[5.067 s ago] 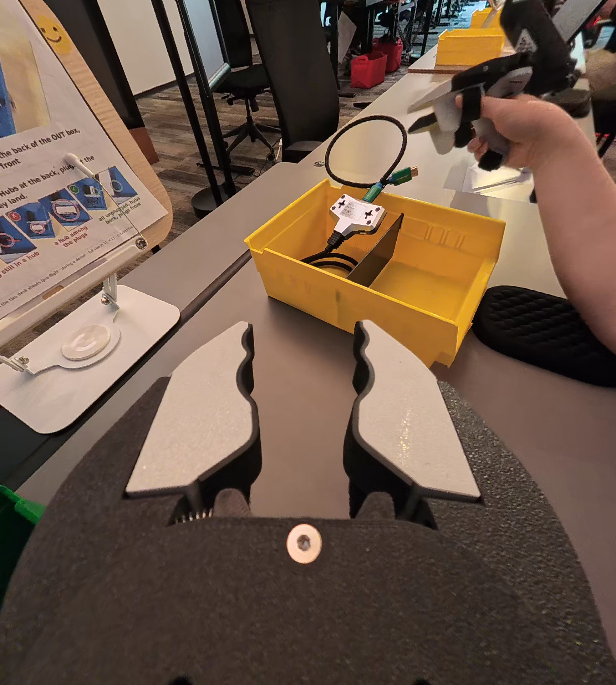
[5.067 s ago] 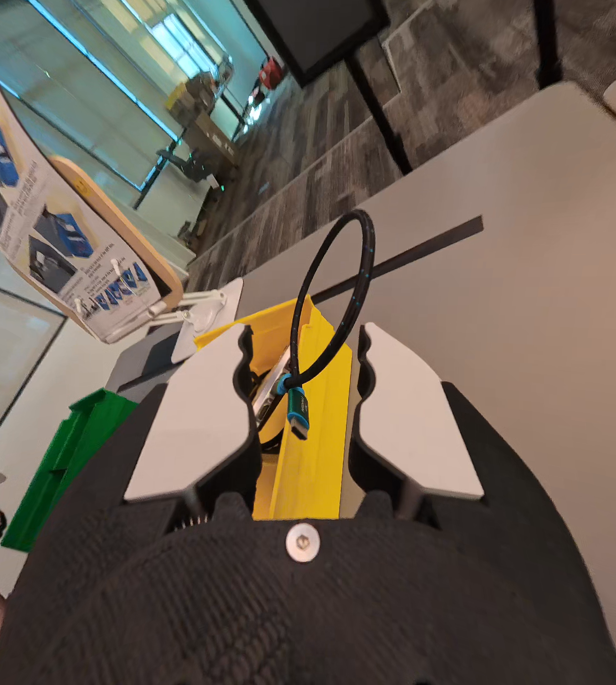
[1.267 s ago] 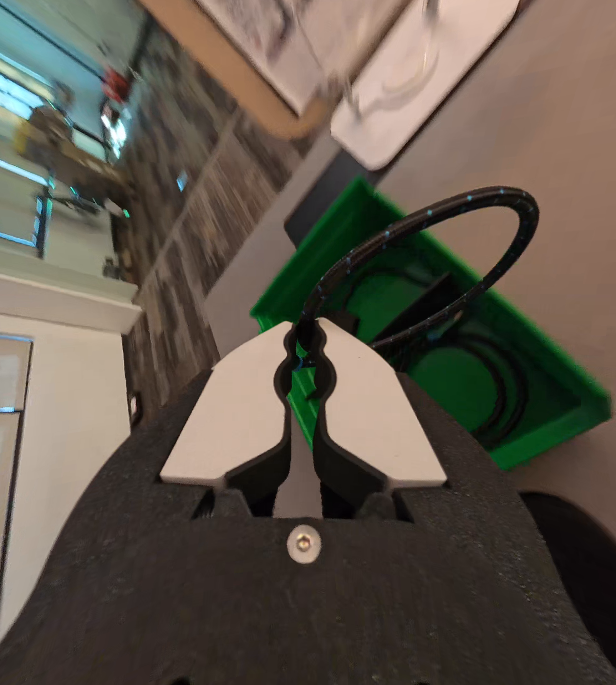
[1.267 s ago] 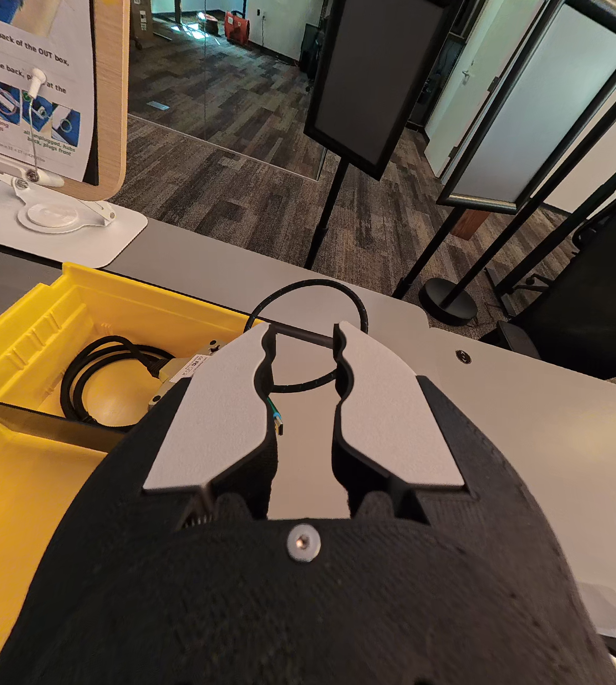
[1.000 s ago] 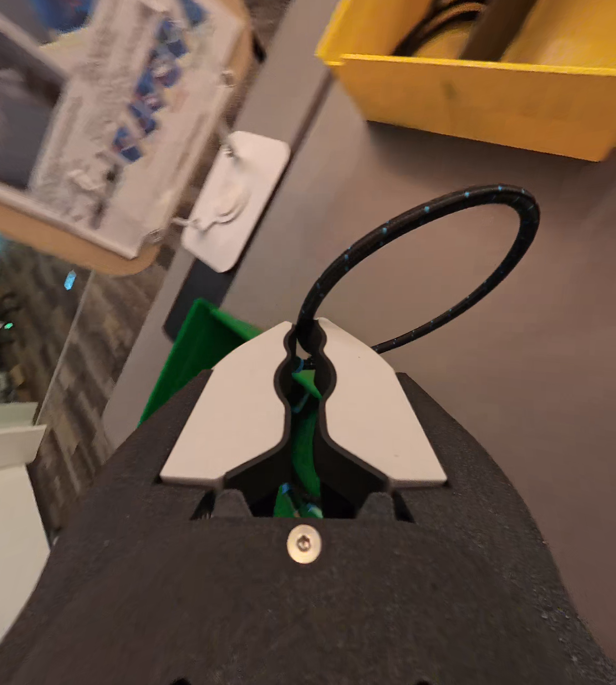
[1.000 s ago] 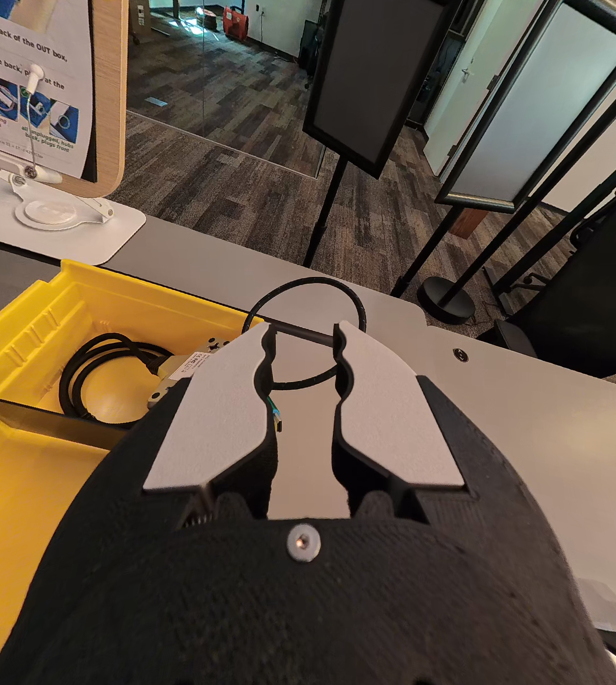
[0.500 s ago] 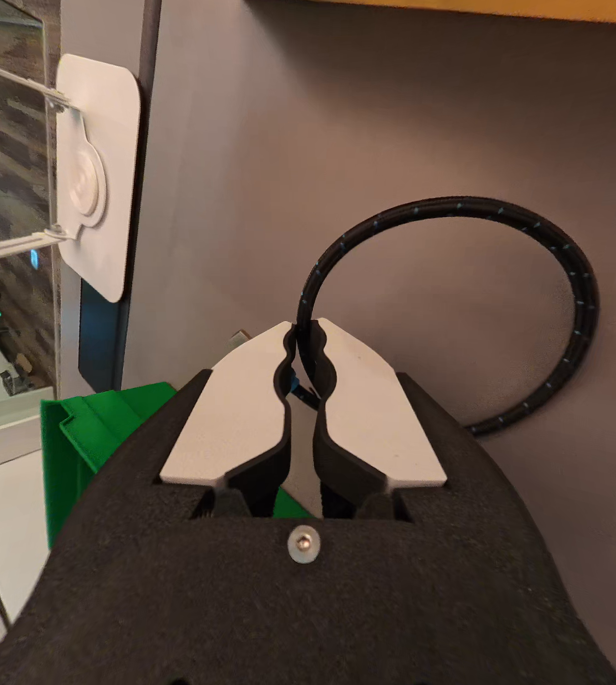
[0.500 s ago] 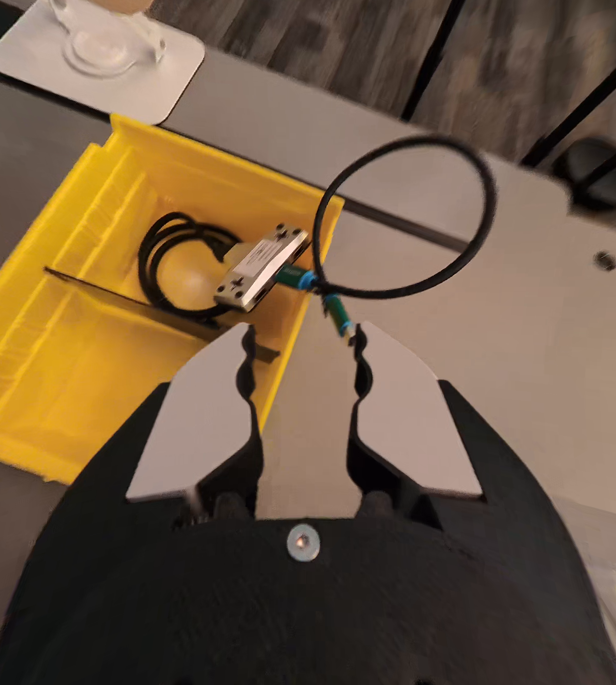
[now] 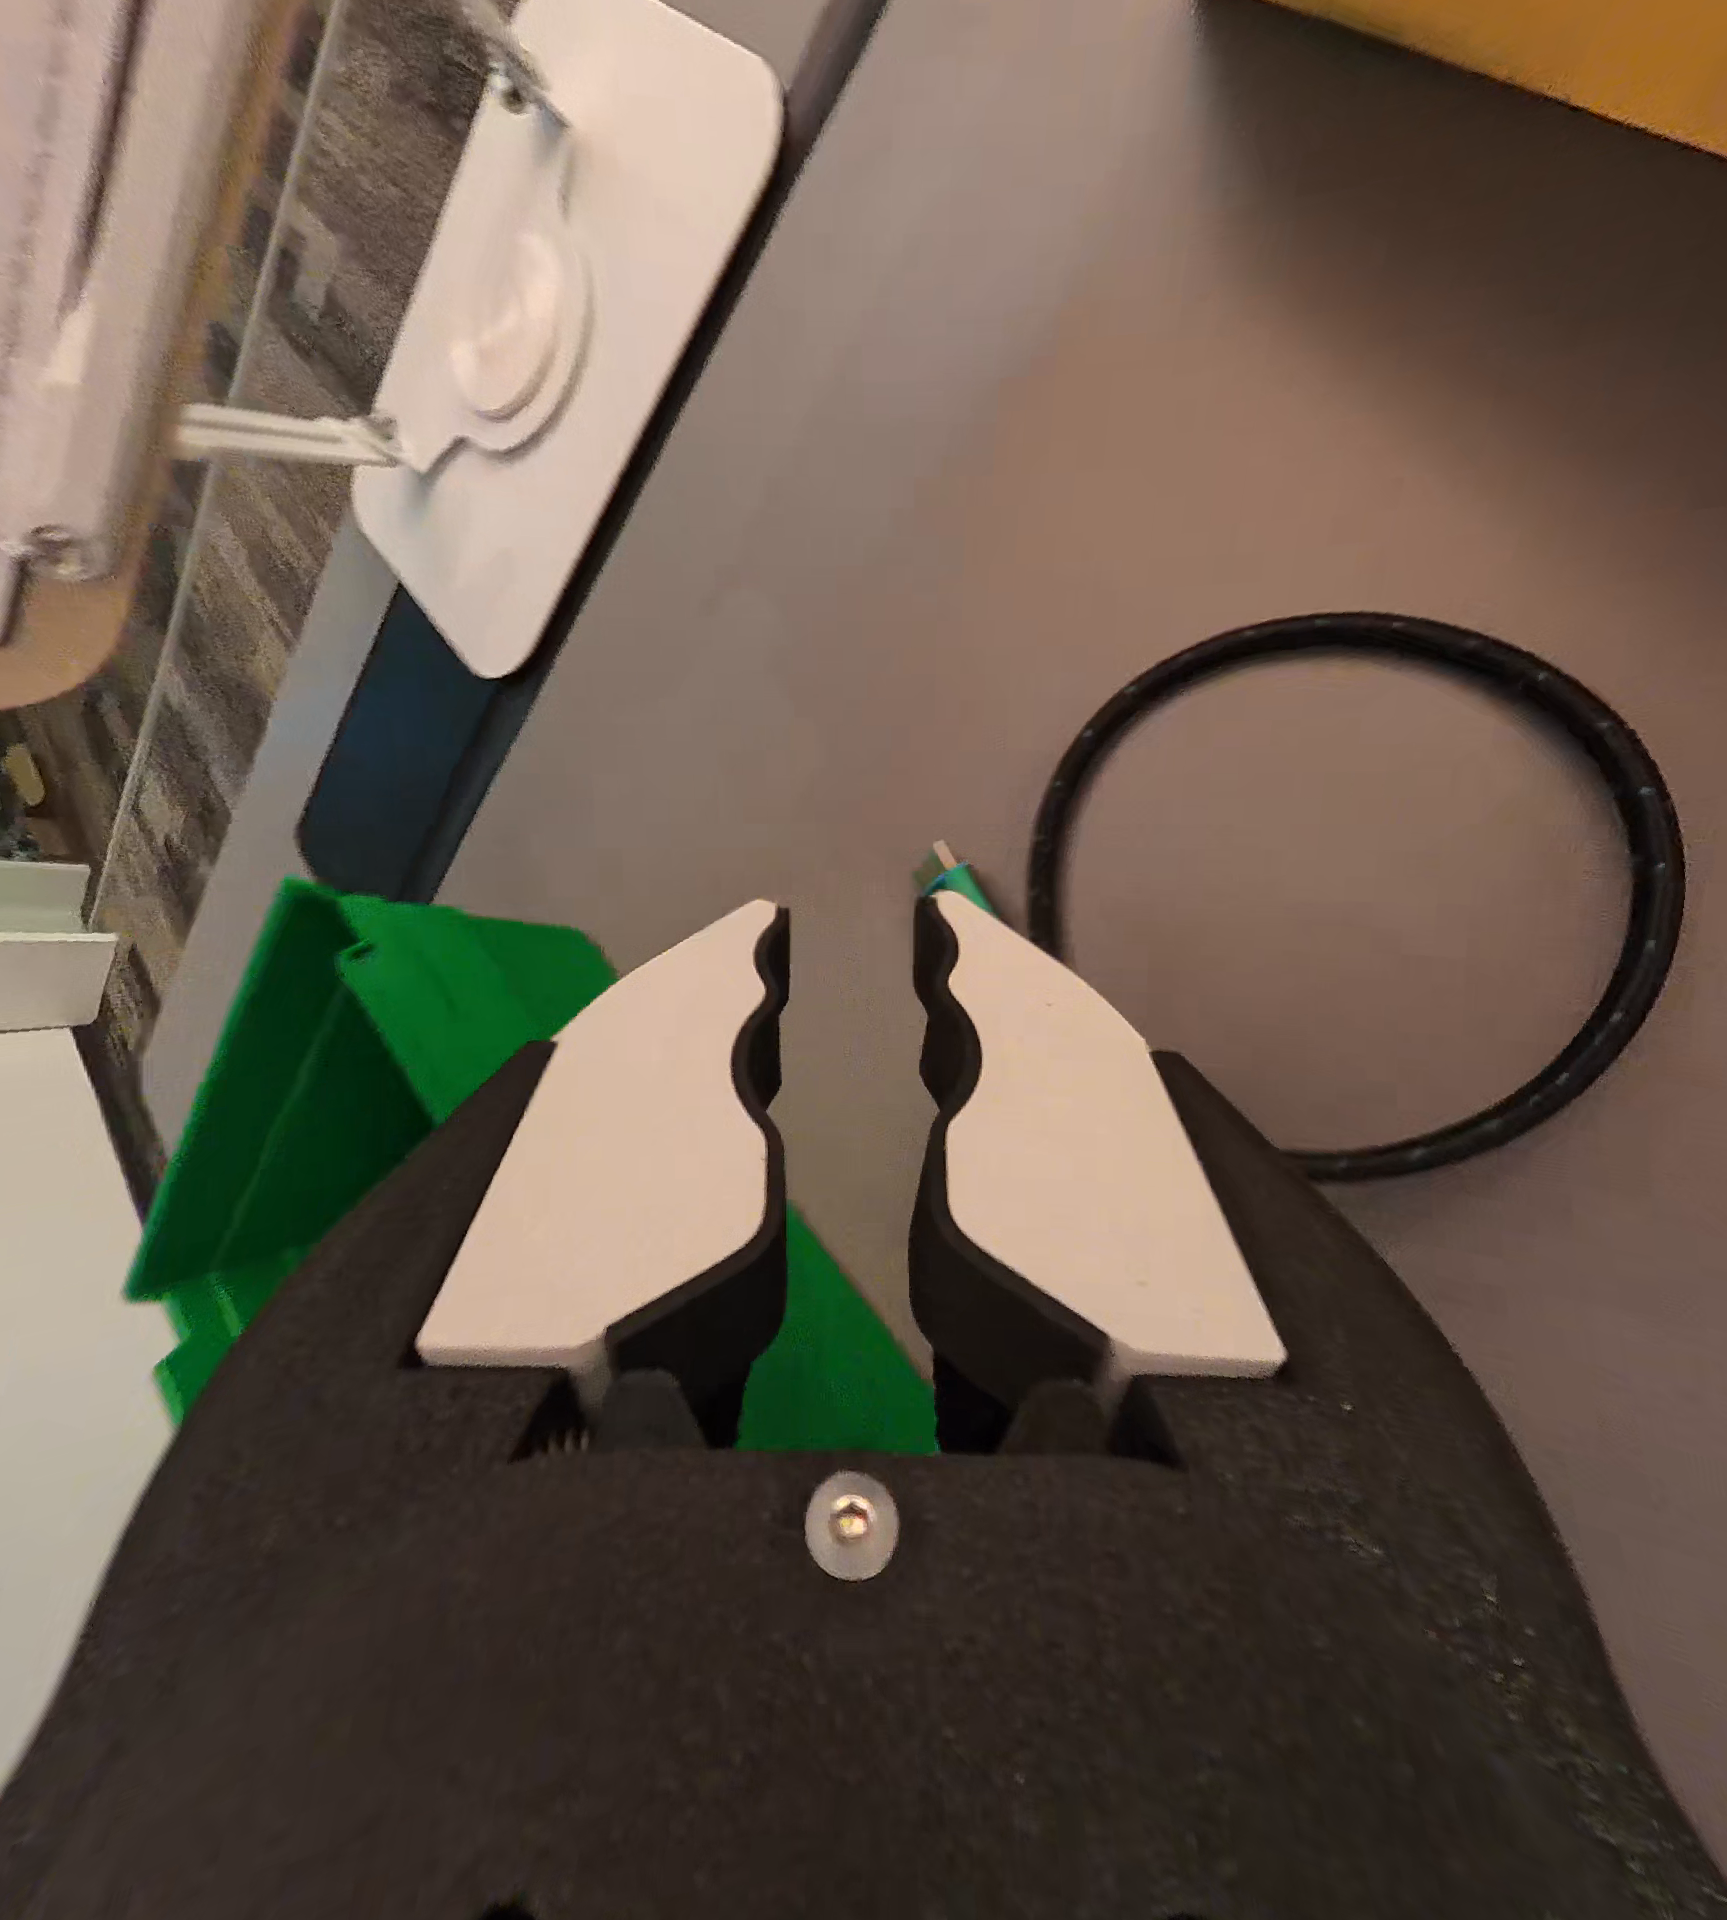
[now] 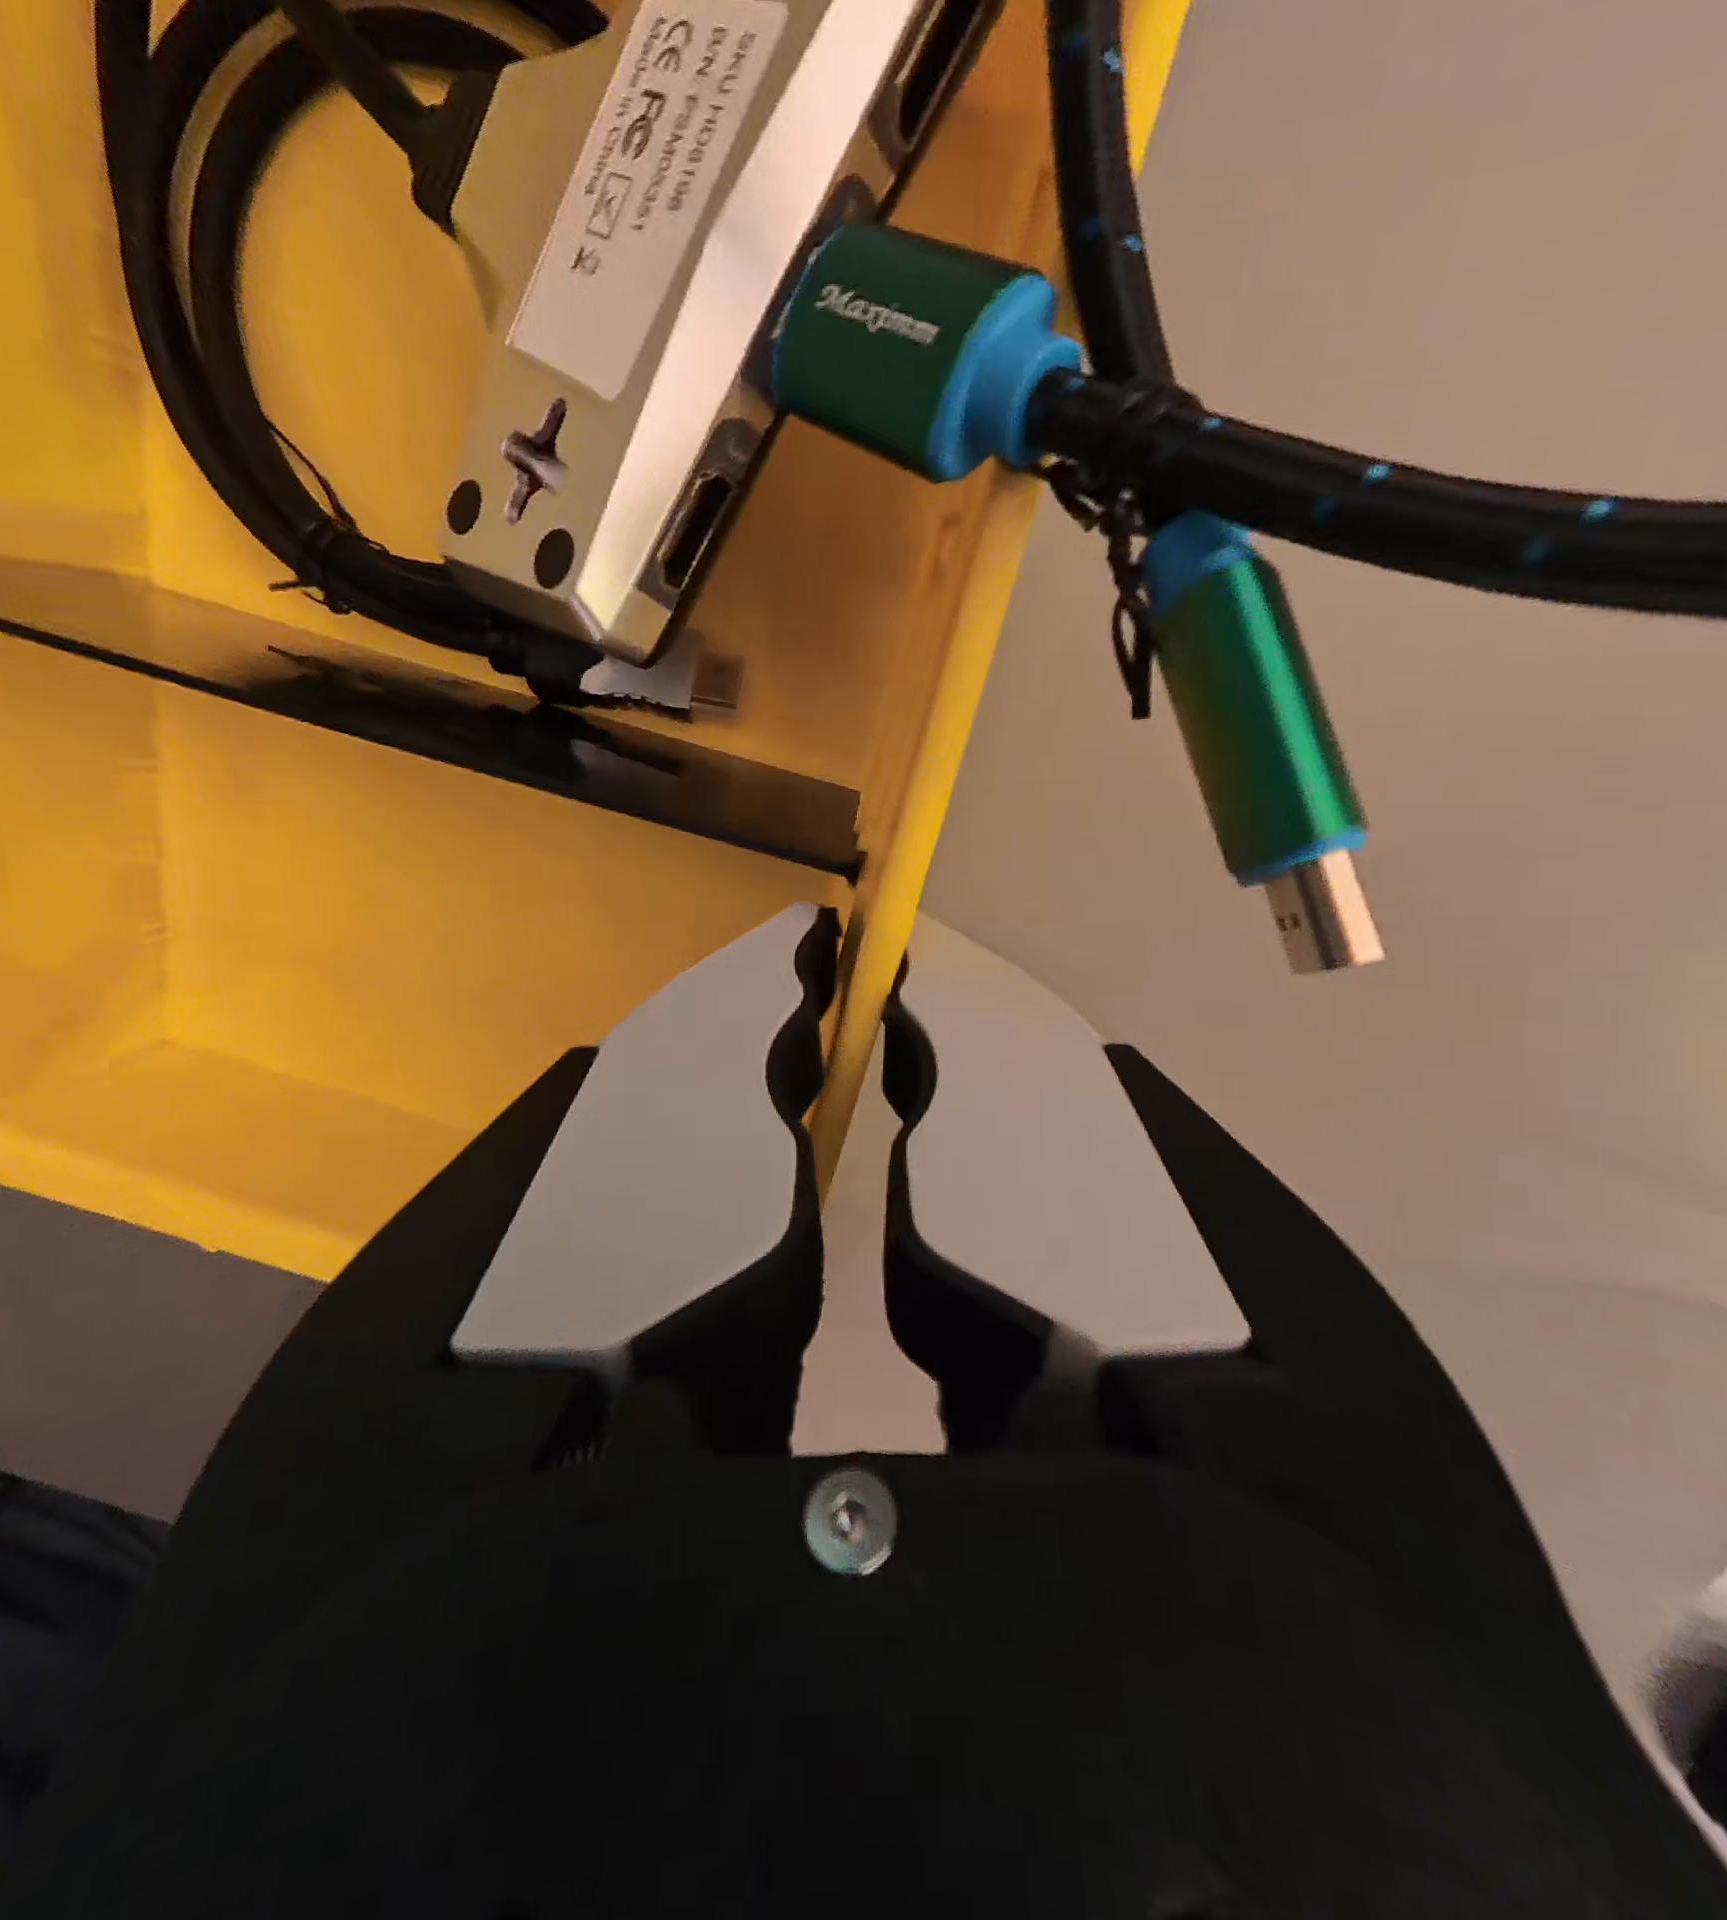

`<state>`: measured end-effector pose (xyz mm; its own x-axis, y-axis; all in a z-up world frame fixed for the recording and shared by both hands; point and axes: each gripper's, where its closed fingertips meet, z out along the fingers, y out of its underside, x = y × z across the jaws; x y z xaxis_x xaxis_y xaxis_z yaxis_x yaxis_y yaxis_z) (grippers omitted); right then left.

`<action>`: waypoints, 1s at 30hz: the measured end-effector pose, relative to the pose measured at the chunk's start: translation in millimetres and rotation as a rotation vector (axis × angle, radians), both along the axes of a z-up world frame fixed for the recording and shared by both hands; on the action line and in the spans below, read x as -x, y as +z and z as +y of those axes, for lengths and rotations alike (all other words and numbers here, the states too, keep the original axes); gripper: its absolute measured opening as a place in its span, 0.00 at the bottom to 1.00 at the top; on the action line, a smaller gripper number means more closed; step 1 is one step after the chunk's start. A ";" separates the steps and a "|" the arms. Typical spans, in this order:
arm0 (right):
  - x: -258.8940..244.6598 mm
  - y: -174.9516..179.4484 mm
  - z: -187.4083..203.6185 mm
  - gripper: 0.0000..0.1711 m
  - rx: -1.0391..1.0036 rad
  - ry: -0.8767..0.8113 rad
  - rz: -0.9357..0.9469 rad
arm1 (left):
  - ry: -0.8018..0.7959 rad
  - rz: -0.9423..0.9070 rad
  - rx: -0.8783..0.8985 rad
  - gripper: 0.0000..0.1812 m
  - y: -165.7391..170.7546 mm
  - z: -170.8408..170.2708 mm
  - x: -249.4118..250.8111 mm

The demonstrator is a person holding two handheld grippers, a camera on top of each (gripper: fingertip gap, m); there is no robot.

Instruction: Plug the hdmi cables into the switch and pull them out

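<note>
My left gripper is open and empty, just above the grey table. A black braided HDMI cable lies in a loop on the table to its right, and its green plug peeks out beside the right fingertip. My right gripper is shut on the right wall of the yellow bin. The silver switch lies inside that bin. One green-and-blue HDMI plug sits in a port on its side. The same cable's other green plug hangs free outside the wall.
A green bin stands at the left, under my left gripper. A white stand base holding a sign sits at the table's far edge. Inside the yellow bin are a black divider and a coiled black cable. The silver switch is about 8 cm from my right fingertips and 35 cm from my left.
My left gripper has opened and let go of the braided cable, which now lies on the table. My right gripper has moved down to the yellow bin and closed on its wall.
</note>
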<state>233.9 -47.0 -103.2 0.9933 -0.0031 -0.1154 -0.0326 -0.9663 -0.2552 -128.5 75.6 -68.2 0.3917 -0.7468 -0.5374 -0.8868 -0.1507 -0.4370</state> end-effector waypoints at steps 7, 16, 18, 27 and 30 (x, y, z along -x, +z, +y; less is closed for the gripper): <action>-21.1 0.1 -8.7 0.03 -0.017 -0.100 0.042 | 0.141 -0.082 -0.015 0.12 53.5 30.1 70.6; -66.9 -0.2 -39.8 0.03 -0.045 -0.330 0.120 | 0.437 -0.195 0.089 0.12 56.6 85.1 188.4; -74.2 -0.1 -44.1 0.03 -0.059 -0.380 0.139 | 0.450 -0.219 0.139 0.12 48.6 88.7 197.7; -84.5 0.2 -59.5 0.05 -0.066 -0.517 0.188 | 0.397 -0.251 0.290 0.11 9.5 104.9 200.8; -80.9 1.3 -55.3 0.08 -0.066 -0.466 0.213 | 0.320 -0.111 0.351 0.10 -13.2 112.9 191.6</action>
<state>314.8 -102.3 -101.9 0.8430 -0.4253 -0.3294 -0.5133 -0.8192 -0.2559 -320.1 188.5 -81.3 0.6716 -0.7086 -0.2164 -0.7231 -0.5632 -0.3999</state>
